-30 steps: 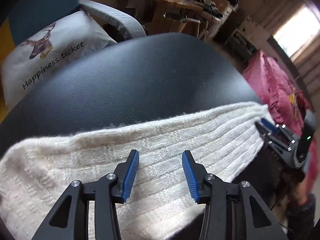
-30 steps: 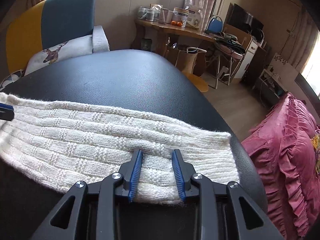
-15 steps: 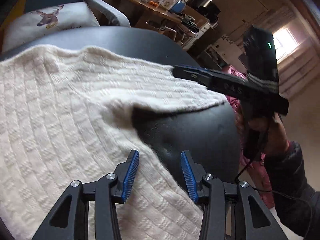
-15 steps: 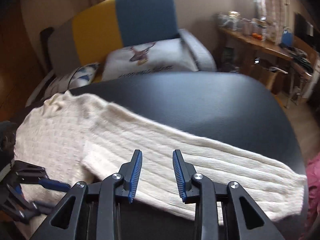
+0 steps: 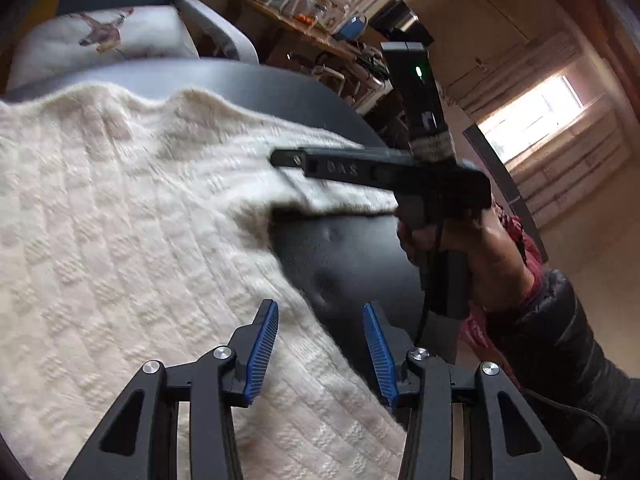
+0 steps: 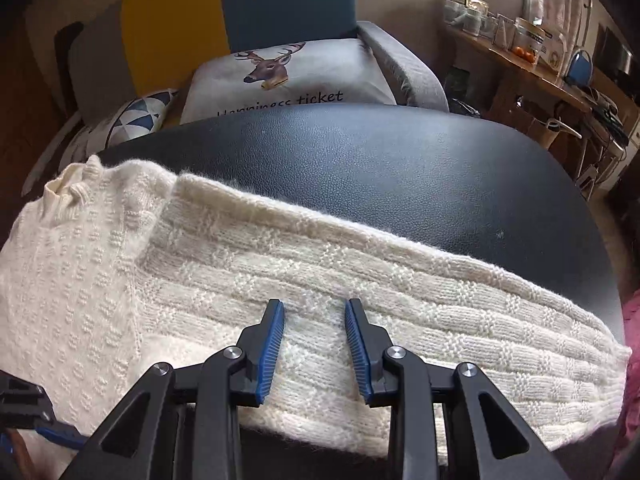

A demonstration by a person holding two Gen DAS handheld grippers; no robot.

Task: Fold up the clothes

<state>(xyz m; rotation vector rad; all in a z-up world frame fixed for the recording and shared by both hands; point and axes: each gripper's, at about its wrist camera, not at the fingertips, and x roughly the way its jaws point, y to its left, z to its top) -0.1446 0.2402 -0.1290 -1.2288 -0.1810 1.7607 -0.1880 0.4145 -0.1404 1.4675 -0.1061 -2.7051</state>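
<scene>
A cream knitted sweater [image 6: 72, 280] lies flat on the black leather table [image 6: 400, 168], its sleeve [image 6: 460, 312] stretched out to the right. My right gripper [image 6: 314, 322] is open just over the middle of the sleeve, with knit showing between its fingers. In the left wrist view the sweater body [image 5: 120, 240] fills the left side. My left gripper [image 5: 320, 344] is open above the body's right edge, where cloth meets bare table [image 5: 352, 256]. The right gripper [image 5: 286, 160] shows side-on above the sleeve, held by a hand [image 5: 472, 248]. The left gripper [image 6: 44, 426] peeks in at the lower left.
Behind the table stands an armchair with a deer cushion [image 6: 288, 76] and a patterned pillow [image 6: 140, 116]. A wooden desk [image 6: 532, 64] with jars is at the back right. Pink bedding [image 6: 632, 320] lies past the table's right edge. A cable hangs from the right gripper.
My right gripper went from the cuff end to the middle of the sleeve and came down close. My left gripper moved from the sleeve to the body's right edge. Both stayed open.
</scene>
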